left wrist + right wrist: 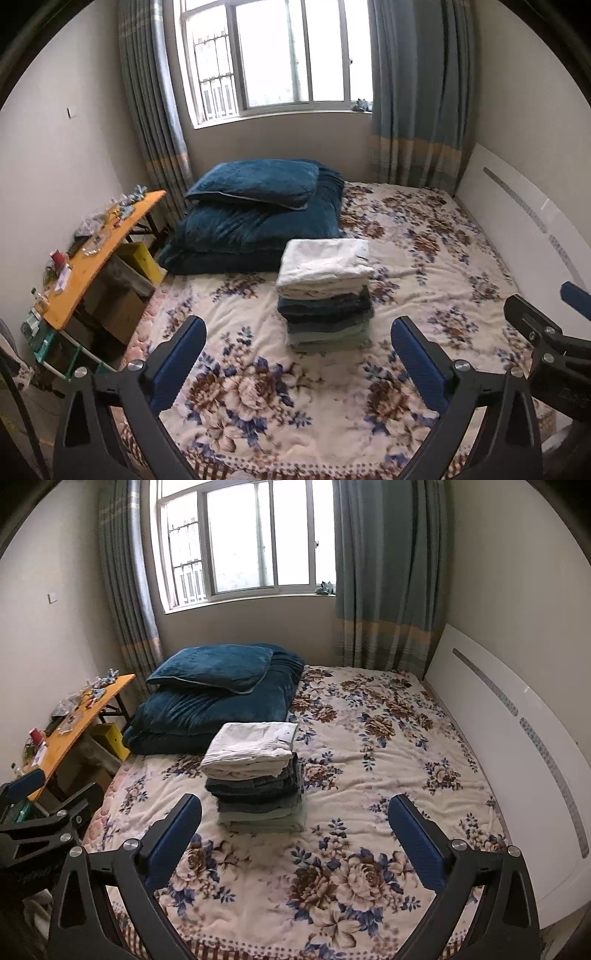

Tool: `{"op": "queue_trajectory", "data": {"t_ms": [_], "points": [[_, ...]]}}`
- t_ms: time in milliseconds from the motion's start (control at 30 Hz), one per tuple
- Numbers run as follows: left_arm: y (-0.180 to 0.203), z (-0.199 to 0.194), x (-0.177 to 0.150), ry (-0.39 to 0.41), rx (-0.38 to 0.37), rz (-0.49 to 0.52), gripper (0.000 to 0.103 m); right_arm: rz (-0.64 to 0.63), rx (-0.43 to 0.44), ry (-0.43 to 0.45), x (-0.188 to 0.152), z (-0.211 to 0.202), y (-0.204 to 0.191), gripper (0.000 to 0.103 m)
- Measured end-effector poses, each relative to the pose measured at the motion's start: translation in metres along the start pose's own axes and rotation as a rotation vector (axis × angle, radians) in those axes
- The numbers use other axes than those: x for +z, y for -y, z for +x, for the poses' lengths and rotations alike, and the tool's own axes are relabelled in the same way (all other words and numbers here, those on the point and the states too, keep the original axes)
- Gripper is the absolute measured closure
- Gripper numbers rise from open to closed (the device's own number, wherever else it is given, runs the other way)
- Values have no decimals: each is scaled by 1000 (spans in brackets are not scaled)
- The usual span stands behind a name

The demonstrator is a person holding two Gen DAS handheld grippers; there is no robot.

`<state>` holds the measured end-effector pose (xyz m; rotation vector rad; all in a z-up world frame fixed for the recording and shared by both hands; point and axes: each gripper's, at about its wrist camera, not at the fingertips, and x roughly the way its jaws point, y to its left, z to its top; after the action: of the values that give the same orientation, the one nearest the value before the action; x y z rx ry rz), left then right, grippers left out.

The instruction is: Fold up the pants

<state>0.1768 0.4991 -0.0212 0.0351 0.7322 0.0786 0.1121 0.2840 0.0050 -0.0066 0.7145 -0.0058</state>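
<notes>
- Fingers of the left gripper, left wrist view: spread wide apart, blue pads facing each other, nothing between them; held above the near part of the bed.
- Stack of folded pants, same view: centred on the floral bedspread, beyond the fingertips and apart from them. White pair on top, dark blue denim beneath, paler grey-green pieces at the bottom. Edges roughly squared.
- Blue quilt and pillow: piled behind the stack, toward the window.
- Orange tabletop: left of the bed, cluttered with small items.
- Right gripper: partly visible at the right edge.
- Fingers of the right gripper, right wrist view: likewise wide apart and holding nothing, above the bedspread.
- Stack of folded pants, this view: just left of centre, near the left fingertip in the picture but not touched.
- White headboard: along the right side.
- Progress, as judged: all visible pants are folded and stacked; no unfolded pair lies on the bed. Folding appears finished, unless further pants wait out of view.
</notes>
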Motion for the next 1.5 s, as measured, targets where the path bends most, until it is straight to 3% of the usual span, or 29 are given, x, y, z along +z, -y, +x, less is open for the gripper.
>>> {"op": "queue_trajectory", "data": {"t_ms": [667,1500], "points": [[-4,93,20,-85,71,-33,0,-16,-56,-68,33,118,-9,0],[-7,83,16,-71,91,-58,0,2,-40,-99,17,139,-12,0]]}}
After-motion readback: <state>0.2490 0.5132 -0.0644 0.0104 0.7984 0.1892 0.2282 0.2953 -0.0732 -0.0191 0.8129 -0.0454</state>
